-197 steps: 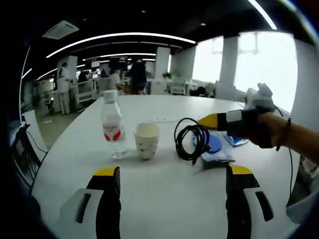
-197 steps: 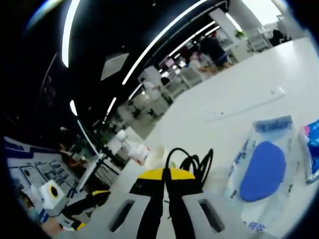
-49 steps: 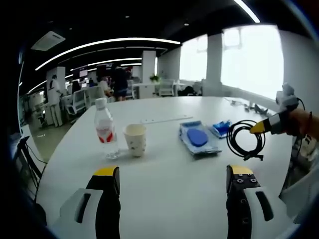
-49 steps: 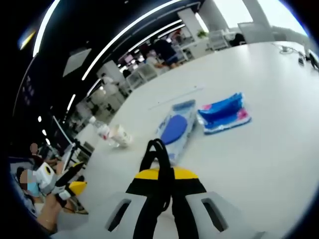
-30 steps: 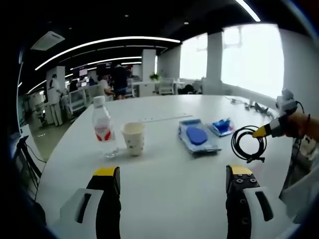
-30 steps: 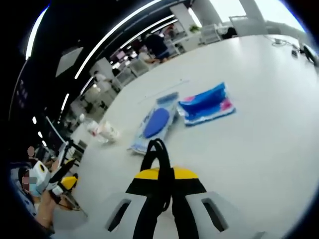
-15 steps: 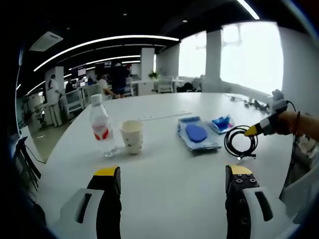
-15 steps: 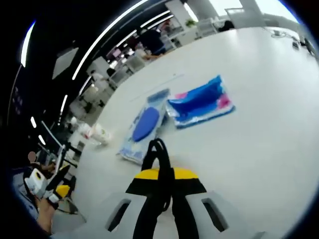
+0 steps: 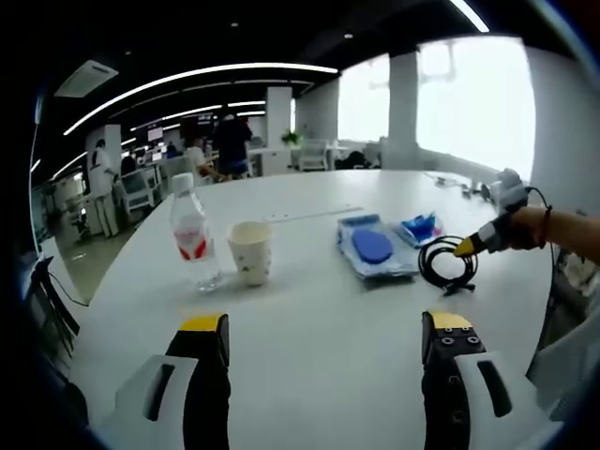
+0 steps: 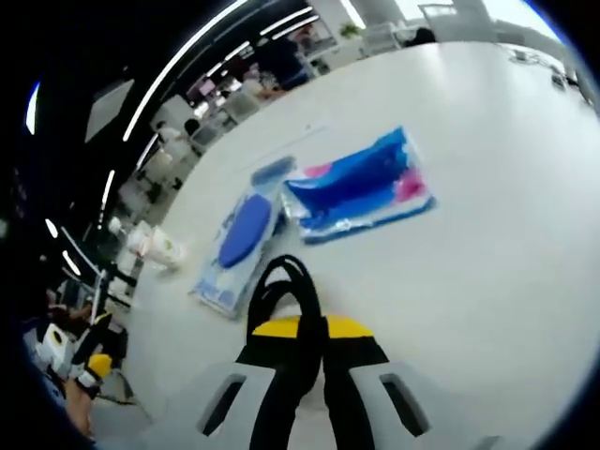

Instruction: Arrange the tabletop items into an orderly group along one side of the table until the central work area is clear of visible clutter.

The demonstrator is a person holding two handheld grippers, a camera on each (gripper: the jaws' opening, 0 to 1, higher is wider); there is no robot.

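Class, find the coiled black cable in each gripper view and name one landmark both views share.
Left gripper view: the cable sits right of centre, held by the right gripper.
Right gripper view: the cable loops just above that gripper's shut jaws, low centre.
Shared landmark: the pouch with the blue oval.

background: open-plan office, dark ceiling with curved light strips (image 9: pixel 197 73) | pillar (image 9: pixel 278 114) white, far behind the table | windows (image 9: pixel 469 98) bright, on the right of the left gripper view | people (image 9: pixel 228 141) standing and sitting among distant desks | chairs (image 9: pixel 141 187) beyond the table's far edge
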